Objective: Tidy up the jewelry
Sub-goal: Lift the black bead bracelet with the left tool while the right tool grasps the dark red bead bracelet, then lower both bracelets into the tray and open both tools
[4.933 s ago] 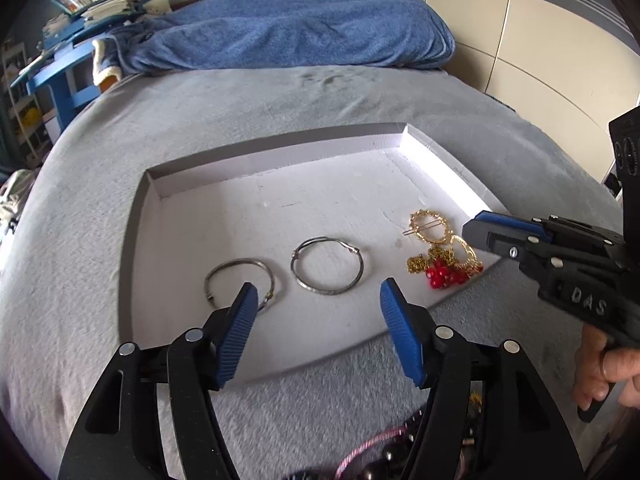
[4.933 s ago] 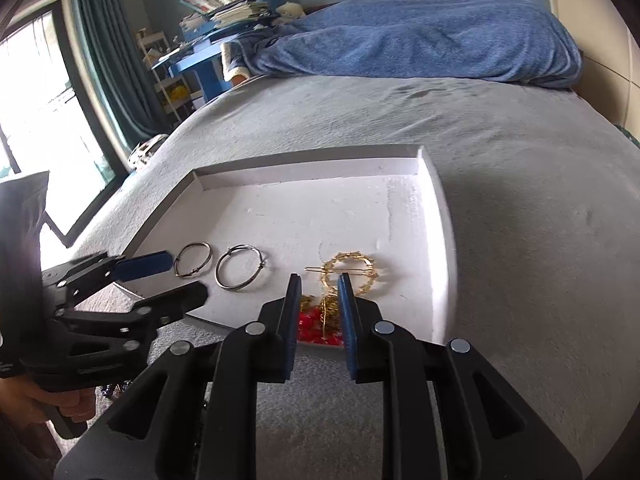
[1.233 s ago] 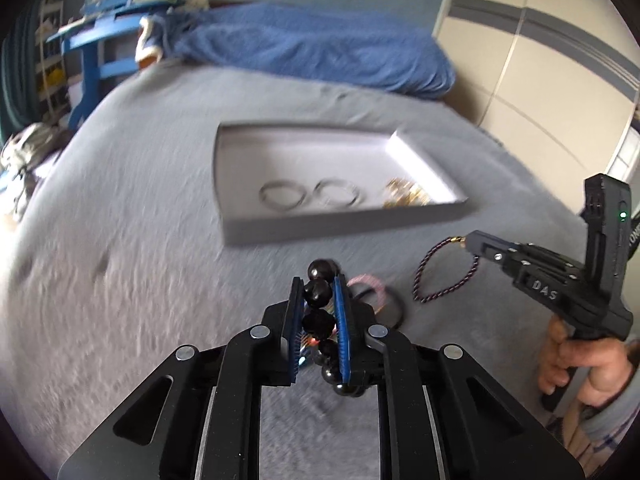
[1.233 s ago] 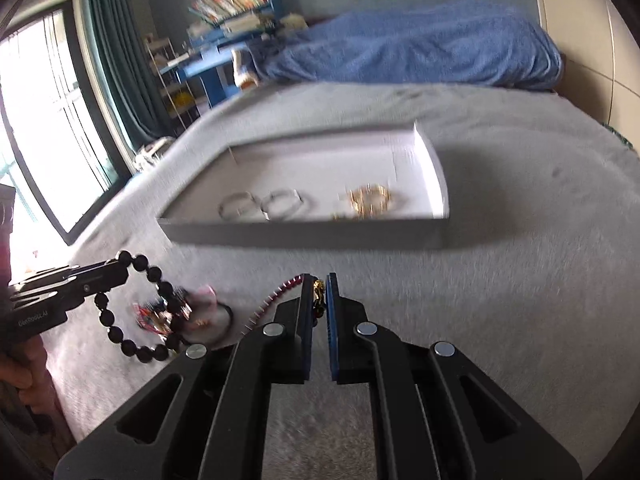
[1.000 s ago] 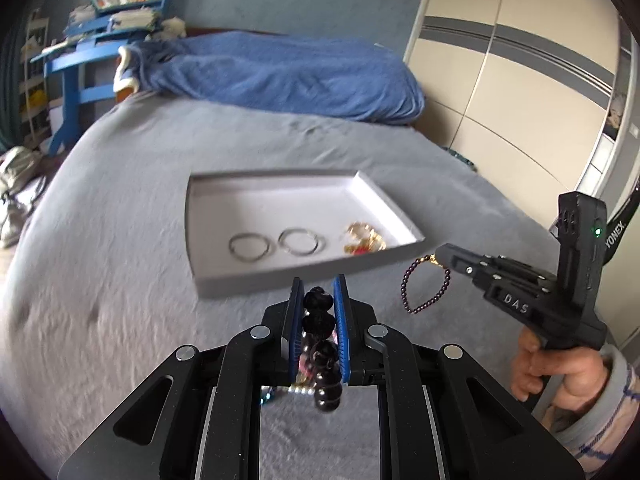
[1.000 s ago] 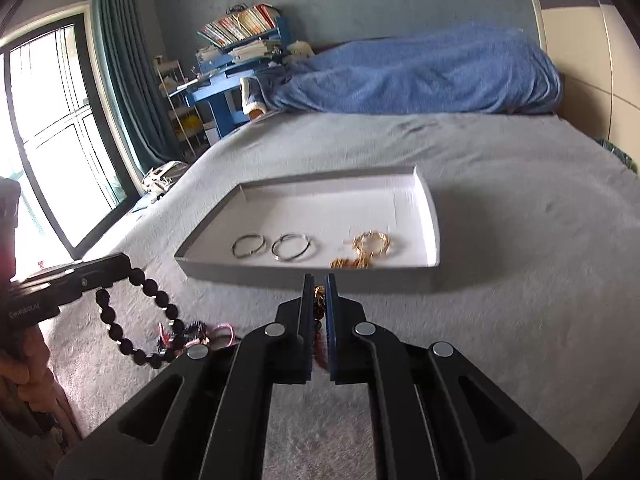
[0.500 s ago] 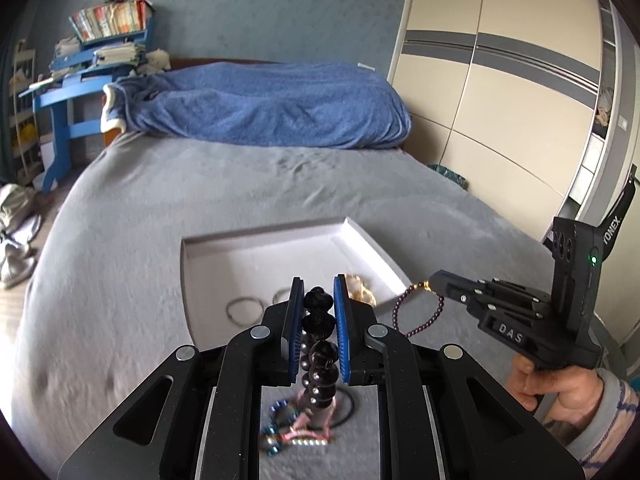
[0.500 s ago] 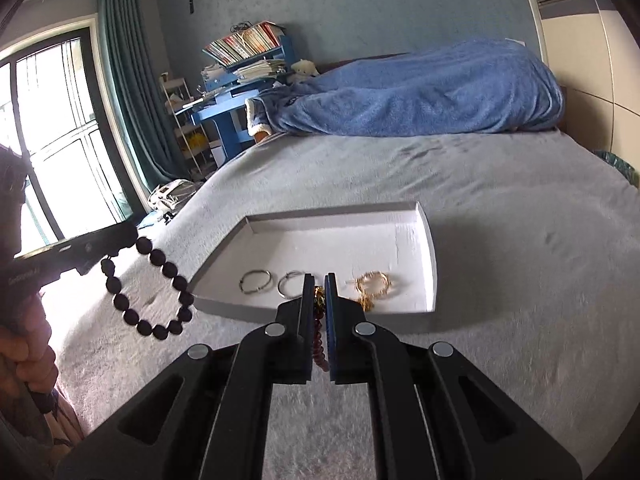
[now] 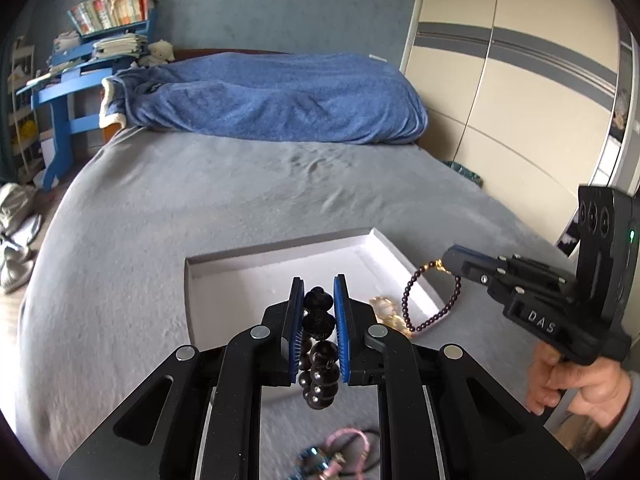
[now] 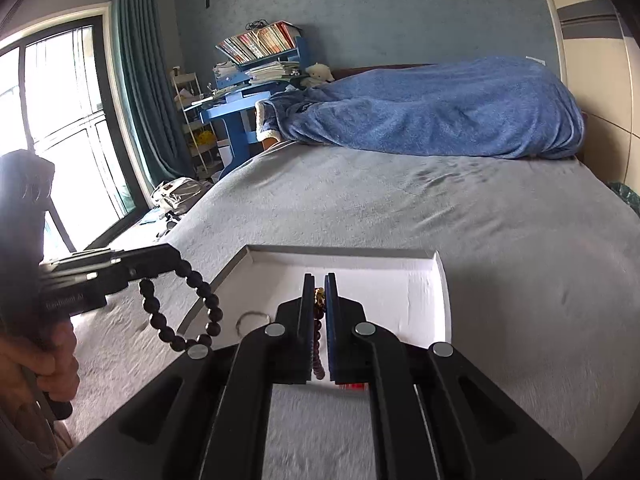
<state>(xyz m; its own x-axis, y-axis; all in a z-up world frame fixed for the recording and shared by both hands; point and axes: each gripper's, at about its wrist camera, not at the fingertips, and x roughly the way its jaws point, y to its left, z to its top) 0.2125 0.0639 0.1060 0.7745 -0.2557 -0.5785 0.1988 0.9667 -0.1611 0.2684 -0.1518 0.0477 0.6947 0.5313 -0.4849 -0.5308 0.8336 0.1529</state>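
The left gripper (image 9: 318, 300) has its blue-padded fingers (image 9: 297, 320) closed on a black bead bracelet (image 9: 318, 344), whose large dark beads fill the gap between the pads and hang in a loop below them, clear of the bed. The right gripper (image 10: 319, 300) is pinched almost fully together on a dark red bead bracelet (image 10: 318, 344); its small beads and gold clasp sit between the pads, and the loop dangles under the fingers.

Just beyond both sets of fingertips lies a shallow white tray (image 9: 280, 268) on the grey bedspread (image 9: 160, 200). In it, right of the left fingers, rests a cluster of gold jewelry (image 9: 386, 312); left of the right fingers a silver ring (image 10: 252, 320) shows partly. Below the left fingers, near the camera, a blurred tangle of pink and blue bracelets (image 9: 340, 452) lies on the bedspread.

Far ahead of the fingers a blue blanket (image 9: 272, 96) is heaped at the head of the bed, with a blue desk (image 9: 60, 92) stacked with books to its left.
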